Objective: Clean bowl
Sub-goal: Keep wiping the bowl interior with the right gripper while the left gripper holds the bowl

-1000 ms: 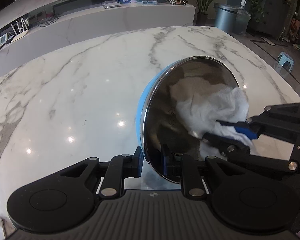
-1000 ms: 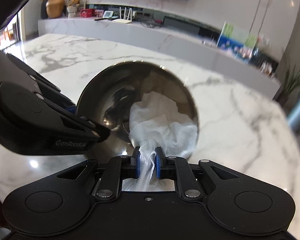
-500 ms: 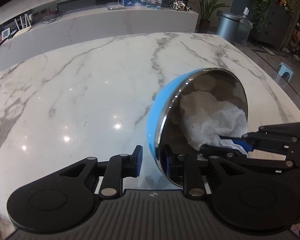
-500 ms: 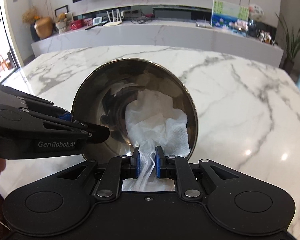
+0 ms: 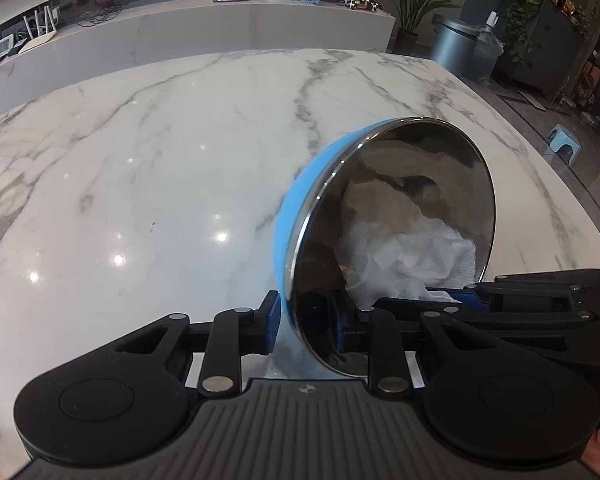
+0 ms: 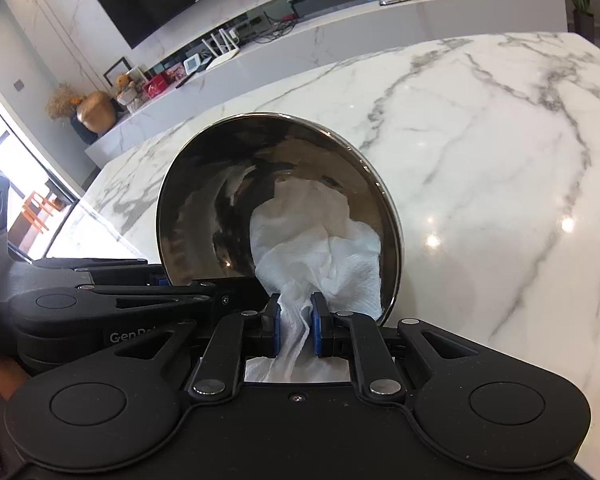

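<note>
A steel bowl (image 5: 400, 176) with a blue outside stands tilted on its edge above the marble table (image 5: 160, 184). My left gripper (image 5: 306, 320) has the bowl's lower rim between its jaws, one pad against the blue wall and one inside; the jaws are closing on it. A crumpled white paper towel (image 5: 404, 268) lies against the inner wall low on the right. My right gripper (image 6: 296, 316) is shut on the towel (image 6: 316, 240) and holds it inside the bowl (image 6: 220, 200). In the left wrist view the right gripper (image 5: 452, 298) comes in from the right.
The marble table (image 6: 500, 160) stretches wide to the left and beyond the bowl. Behind it runs a long white counter (image 5: 220, 28) with small items. A bin (image 5: 456, 46) and plants stand on the floor at the far right. A hand shows at the frame's lower right.
The right gripper has rolled and slid the towel lower and to the right inside the bowl. The left jaws parted a little around the rim, then came back onto it; the bowl stays tilted.
</note>
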A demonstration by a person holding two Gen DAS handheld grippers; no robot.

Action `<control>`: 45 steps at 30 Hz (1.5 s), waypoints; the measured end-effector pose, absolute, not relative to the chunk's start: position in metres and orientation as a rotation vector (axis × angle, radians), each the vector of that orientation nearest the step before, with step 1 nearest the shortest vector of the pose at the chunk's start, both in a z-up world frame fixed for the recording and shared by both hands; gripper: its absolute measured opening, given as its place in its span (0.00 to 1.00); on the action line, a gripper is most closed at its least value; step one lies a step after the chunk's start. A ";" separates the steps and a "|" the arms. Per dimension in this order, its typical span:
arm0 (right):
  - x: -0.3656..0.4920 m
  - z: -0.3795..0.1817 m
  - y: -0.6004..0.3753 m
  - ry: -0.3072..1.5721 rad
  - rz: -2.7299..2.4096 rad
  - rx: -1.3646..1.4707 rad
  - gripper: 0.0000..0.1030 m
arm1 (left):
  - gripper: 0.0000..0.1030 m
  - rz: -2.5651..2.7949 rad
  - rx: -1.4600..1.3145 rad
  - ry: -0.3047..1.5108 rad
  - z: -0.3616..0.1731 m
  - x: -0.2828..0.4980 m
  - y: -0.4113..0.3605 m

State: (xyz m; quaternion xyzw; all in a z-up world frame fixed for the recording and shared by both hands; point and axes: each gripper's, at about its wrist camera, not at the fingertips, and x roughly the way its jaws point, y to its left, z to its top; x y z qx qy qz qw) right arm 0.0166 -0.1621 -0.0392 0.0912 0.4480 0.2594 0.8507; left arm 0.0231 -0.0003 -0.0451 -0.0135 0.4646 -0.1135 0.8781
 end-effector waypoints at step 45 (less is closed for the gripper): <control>0.004 -0.036 -0.147 0.856 0.498 -0.031 0.11 | 0.27 -0.219 -0.070 0.938 -0.049 0.026 -0.001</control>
